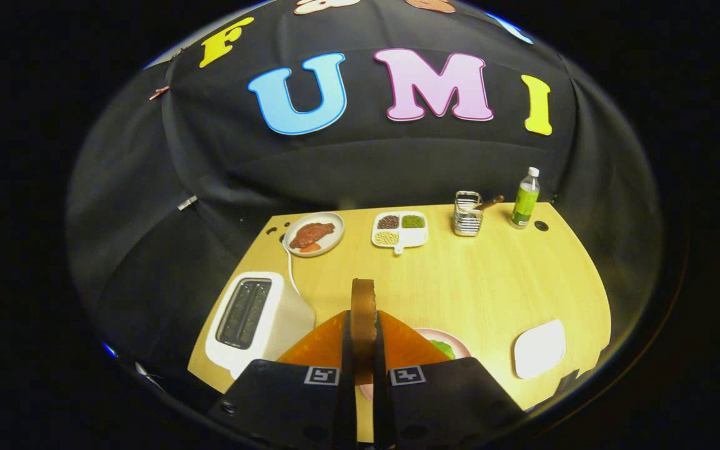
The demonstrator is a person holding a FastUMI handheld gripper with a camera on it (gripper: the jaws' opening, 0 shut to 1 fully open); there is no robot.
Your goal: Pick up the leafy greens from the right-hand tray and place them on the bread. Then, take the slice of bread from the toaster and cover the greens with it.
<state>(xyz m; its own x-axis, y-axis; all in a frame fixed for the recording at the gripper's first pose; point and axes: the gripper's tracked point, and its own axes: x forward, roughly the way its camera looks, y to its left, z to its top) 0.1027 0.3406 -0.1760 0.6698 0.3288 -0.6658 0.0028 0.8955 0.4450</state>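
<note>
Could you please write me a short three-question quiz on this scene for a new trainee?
1. True or false: the gripper is shut on the slice of bread.
2. What lies on the pink plate just right of the fingers: A) meat B) leafy greens C) beans?
3. Fill in: the white tray right of the plate holds ____ on its visible surface.

Key
1. True; the slice stands on edge between both fingers.
2. B.
3. Nothing; the toaster slots also look empty.
</note>
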